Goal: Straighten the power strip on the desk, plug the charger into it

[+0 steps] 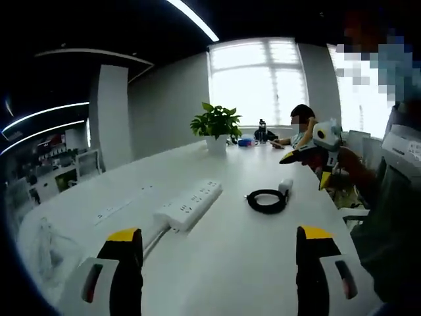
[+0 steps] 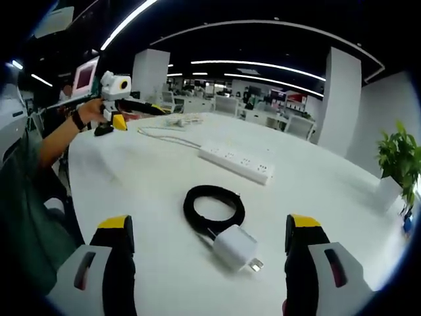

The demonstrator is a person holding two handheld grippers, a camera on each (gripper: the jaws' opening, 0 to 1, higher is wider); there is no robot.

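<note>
Above desk, both claws gape empty.

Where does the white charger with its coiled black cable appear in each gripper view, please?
Left gripper view: the white charger lies right of centre on the desk, beyond its coiled black cable.
Right gripper view: it lies low at centre, nearer than the coil.
Shared landmark: the white power strip.

No readable text, labels, brands or numbers anywhere. The power strip and charger show no legible markings; signs in the background office are too small and blurred to read.
</note>
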